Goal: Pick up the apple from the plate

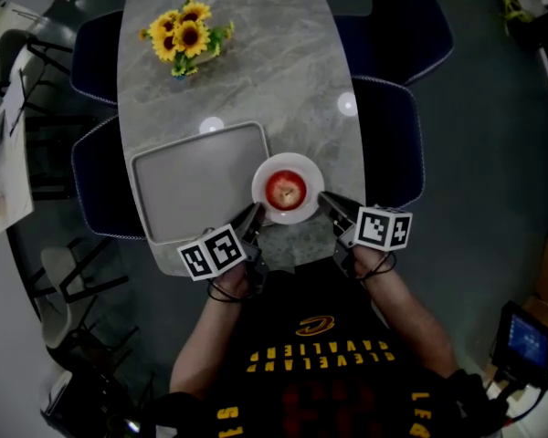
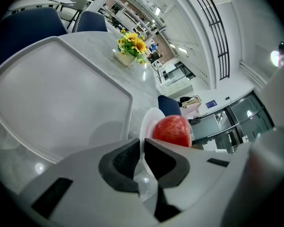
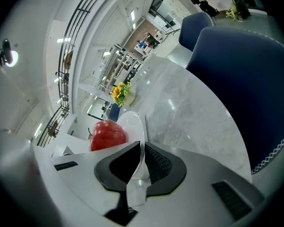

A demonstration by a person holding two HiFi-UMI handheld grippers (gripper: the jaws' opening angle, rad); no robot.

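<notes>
we see a red apple [image 1: 286, 190] lying in the middle of a small round white plate [image 1: 289, 161], the only thing on that plate. the plate is at the near end of a grey marble table [image 1: 283, 53], just right of a rectangular grey tray [image 1: 192, 185] with a raised rim, and its left edge is close against the tray's right rim. we cannot tell whether the plate rests on the table or is held just clear of it.

both grippers hold the plate, not the apple. the left gripper [image 1: 254, 217] comes in from the near left; in its own view the jaws are nearly together, with the thin white rim of the plate pinched between the dark pads and the apple just beyond them. the right gripper [image 1: 326, 199] comes in from the near right and grips the opposite side of the rim the same way, pads pressed on the white edge, the apple past them to the left.

at the far end of the table a small pot holds a bunch of sunflowers [image 1: 184, 36]. navy chairs [image 1: 397, 135] stand along both sides.
</notes>
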